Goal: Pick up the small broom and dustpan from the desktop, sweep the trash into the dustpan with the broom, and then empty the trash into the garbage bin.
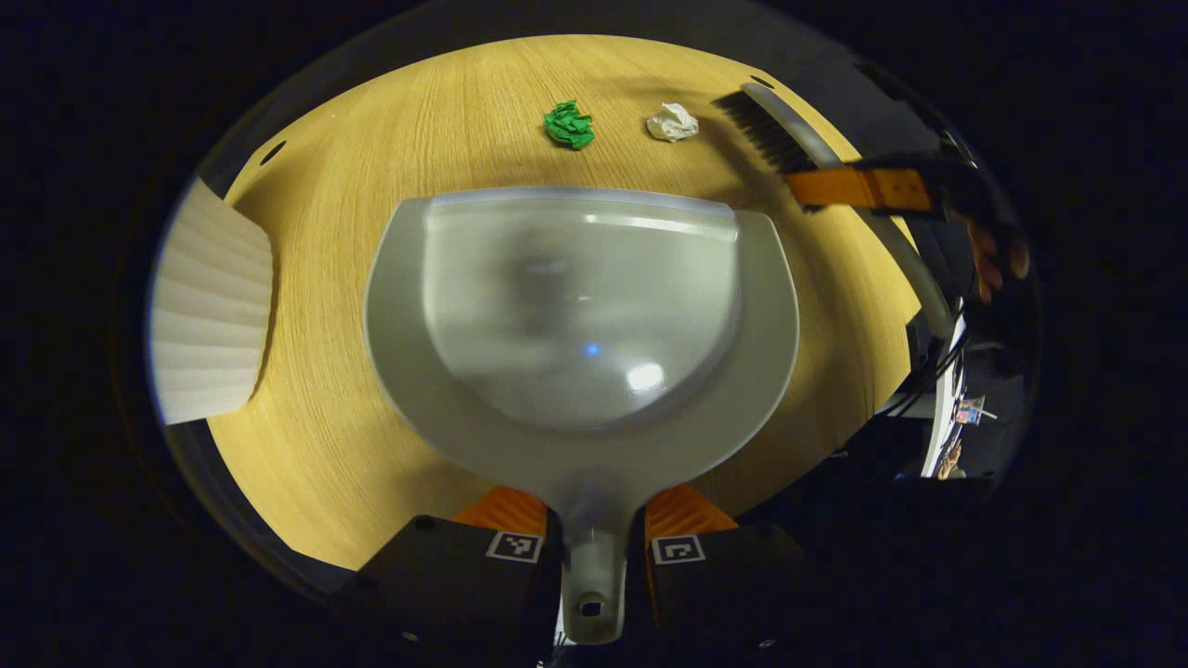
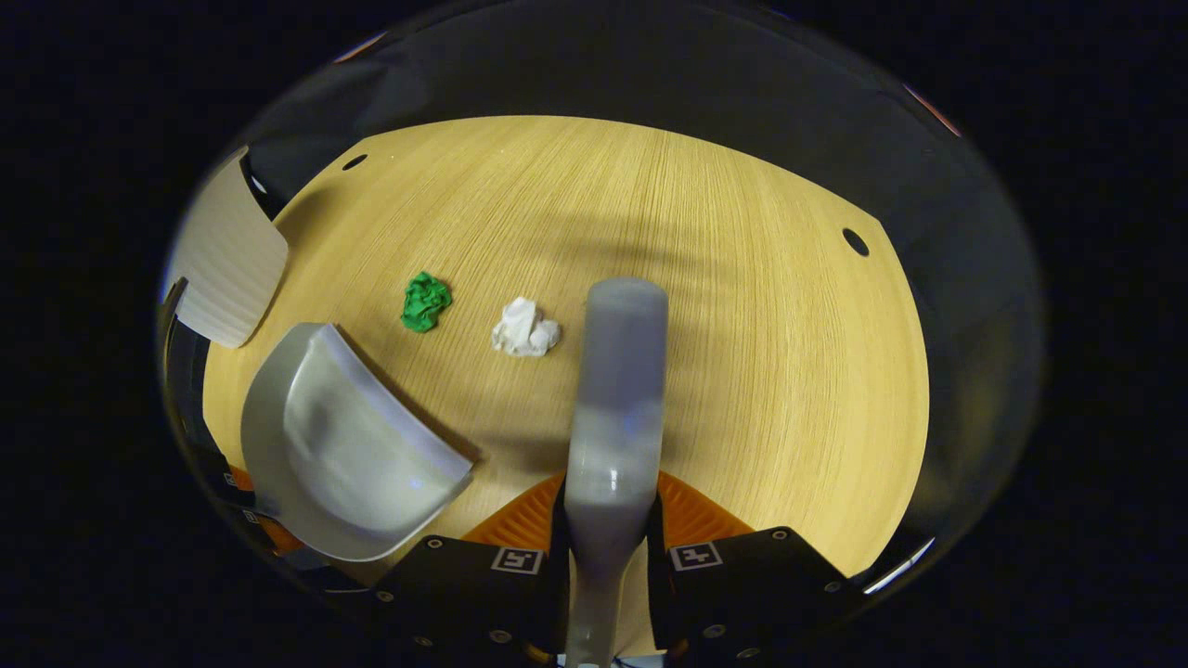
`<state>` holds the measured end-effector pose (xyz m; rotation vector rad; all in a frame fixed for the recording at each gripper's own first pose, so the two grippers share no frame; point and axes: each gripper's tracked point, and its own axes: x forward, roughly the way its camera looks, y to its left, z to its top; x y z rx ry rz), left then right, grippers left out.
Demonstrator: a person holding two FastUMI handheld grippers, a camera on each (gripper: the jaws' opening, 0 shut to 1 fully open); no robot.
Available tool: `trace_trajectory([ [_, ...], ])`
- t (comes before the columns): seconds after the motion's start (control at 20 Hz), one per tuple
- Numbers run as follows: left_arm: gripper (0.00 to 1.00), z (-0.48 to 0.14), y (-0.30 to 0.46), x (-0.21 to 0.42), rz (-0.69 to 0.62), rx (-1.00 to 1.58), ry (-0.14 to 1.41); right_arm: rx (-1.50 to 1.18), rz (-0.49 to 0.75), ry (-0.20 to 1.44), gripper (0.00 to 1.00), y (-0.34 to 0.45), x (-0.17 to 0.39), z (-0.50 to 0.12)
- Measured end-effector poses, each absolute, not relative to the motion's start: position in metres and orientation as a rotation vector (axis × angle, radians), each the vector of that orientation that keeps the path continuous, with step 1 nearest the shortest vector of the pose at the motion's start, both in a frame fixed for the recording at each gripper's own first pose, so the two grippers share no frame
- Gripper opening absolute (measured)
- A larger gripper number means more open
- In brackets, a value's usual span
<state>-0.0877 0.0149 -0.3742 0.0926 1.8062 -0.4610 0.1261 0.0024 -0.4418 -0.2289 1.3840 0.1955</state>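
Observation:
My left gripper (image 1: pixel 594 547) is shut on the handle of the grey dustpan (image 1: pixel 580 315), whose open mouth faces a green paper wad (image 1: pixel 569 124) and a white paper wad (image 1: pixel 672 122) on the wooden desktop (image 1: pixel 353 306). The right gripper (image 2: pixel 608 547) is shut on the grey broom (image 2: pixel 617 390), which points forward just right of the white wad (image 2: pixel 525 328) and green wad (image 2: pixel 425 301). In the left gripper view the broom's dark bristles (image 1: pixel 763 130) hang right of the white wad. The dustpan (image 2: pixel 343 445) lies at the lower left of the right gripper view.
A white ribbed bin (image 1: pixel 209 311) stands at the desk's left edge, also seen as the bin (image 2: pixel 227 264) at upper left. A hand (image 1: pixel 993 260) holds the other gripper at the right. Small holes (image 2: pixel 855 242) mark the desktop near its far corners.

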Motion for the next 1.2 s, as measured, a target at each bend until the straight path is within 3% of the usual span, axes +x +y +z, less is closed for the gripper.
trace_trajectory([
  [0.2,0.28,-0.372,0.018,-0.082,-0.442,0.143,1.809,-0.295,0.329,1.351,0.35,0.008,0.181,-0.46],
  [0.4,0.29,-0.377,0.013,-0.081,-0.432,0.154,1.836,-0.372,0.537,1.327,0.35,0.052,0.202,-0.477],
  [0.75,0.29,-0.379,0.015,-0.08,-0.46,0.192,1.843,-0.413,0.985,1.339,0.35,0.13,0.152,-0.468],
  [1.05,0.28,-0.384,0.016,-0.079,-0.515,0.207,1.804,-0.409,1.211,1.416,0.36,0.137,0.141,-0.452],
  [1.2,0.28,-0.382,0.021,-0.082,-0.516,0.206,1.799,-0.457,1.212,1.429,0.36,0.133,0.148,-0.455],
])
